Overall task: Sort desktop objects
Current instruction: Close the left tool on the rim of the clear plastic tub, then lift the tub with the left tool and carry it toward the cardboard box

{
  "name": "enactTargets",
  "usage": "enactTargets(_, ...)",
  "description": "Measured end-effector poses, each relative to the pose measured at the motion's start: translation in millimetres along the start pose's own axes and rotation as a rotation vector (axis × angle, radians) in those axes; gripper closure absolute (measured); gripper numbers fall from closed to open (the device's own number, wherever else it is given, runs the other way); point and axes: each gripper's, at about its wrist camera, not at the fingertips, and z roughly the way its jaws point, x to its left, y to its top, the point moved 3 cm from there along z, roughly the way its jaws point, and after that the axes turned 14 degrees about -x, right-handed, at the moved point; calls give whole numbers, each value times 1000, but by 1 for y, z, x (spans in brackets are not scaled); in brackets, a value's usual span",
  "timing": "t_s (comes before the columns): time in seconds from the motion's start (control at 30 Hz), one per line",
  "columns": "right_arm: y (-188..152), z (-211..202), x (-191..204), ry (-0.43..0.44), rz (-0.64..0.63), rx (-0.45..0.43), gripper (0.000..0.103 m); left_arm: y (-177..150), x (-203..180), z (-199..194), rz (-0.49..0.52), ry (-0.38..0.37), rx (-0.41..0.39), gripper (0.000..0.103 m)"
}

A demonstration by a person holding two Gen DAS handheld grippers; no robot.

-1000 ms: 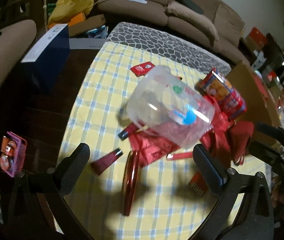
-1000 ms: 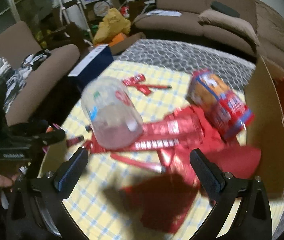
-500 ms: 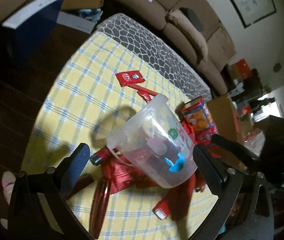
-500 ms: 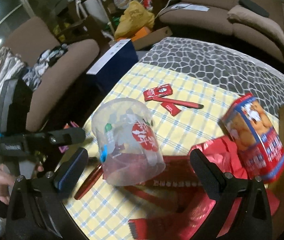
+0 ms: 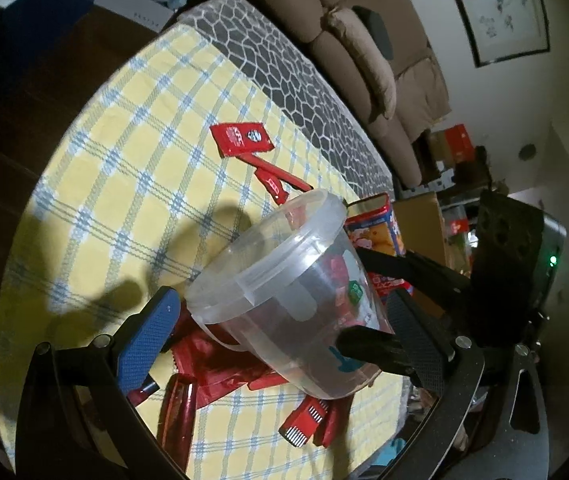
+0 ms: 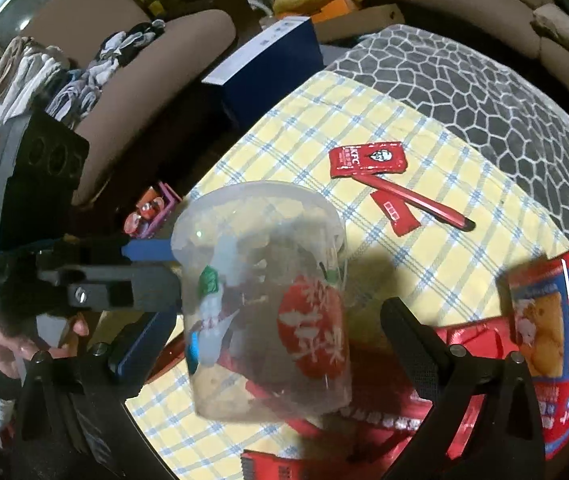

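A clear plastic tub (image 5: 296, 304) with a red label (image 6: 268, 304) stands tilted on the yellow checked tablecloth (image 5: 132, 152). My left gripper (image 5: 284, 336) is open, its fingers on either side of the tub. My right gripper (image 6: 268, 340) is open too and brackets the tub from the opposite side; its black fingers (image 5: 376, 350) show against the tub wall in the left wrist view. Red wrappers (image 5: 212, 364), a red comb (image 5: 304, 424), a KFC sachet (image 6: 368, 159), a red pen (image 6: 416, 202) and a snack box (image 6: 556, 344) lie around it.
A brown sofa (image 5: 368, 52) runs behind the table. A navy box (image 6: 268, 64) and an armchair (image 6: 124, 76) with socks stand to the left. A cardboard box (image 5: 420, 220) is at the far right. A grey patterned cloth (image 6: 464, 76) covers the table's far end.
Both grippers have closed in on the tub from opposite sides and now bracket it. The tub looks more upright than a second ago.
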Motion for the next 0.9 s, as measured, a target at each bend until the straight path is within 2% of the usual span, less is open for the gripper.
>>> enactTargets(0.23,-6,15,4,46,36,16,0,-3,-2,8,-4,-20,14,1)
enactTargets(0.33,-11,10,9,0,-3,-13,6,-5,-7,5,17,-7,5,1)
enactTargets(0.47,-18,-11,20,-35,-71,-70,8,-5,-15,-8,5,-58,-16,3)
enactTargets(0.67,-38,-41,38,-115,-175,-131,8,-13,-51,-28,82,-102,-28,3)
enactTargets(0.9,-75,-82,42,-139,-89,-250,6,-48,-86,-47,134,-150,5,3)
